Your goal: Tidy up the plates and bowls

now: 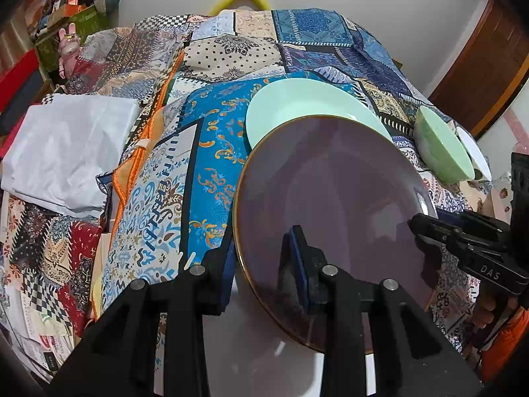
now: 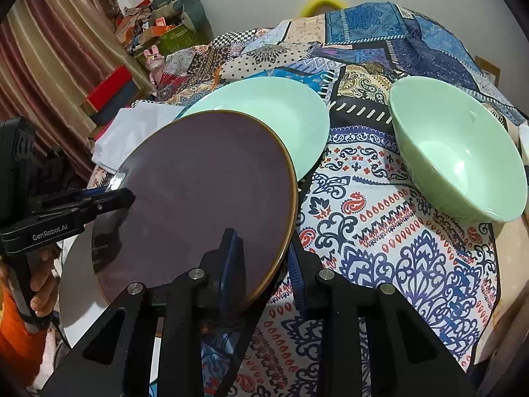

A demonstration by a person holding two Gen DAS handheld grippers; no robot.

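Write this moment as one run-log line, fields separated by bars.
step: lift | left gripper: shut on purple plate | right gripper: shut on purple plate | mint plate: behind | green bowl: right, untouched

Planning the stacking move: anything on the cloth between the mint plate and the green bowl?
Nothing. In the right wrist view only bare patterned tablecloth separates the mint plate from the green bowl.

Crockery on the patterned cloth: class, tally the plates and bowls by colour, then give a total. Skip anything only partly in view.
Purple plate: 1
Mint plate: 1
Green bowl: 1
Total: 3
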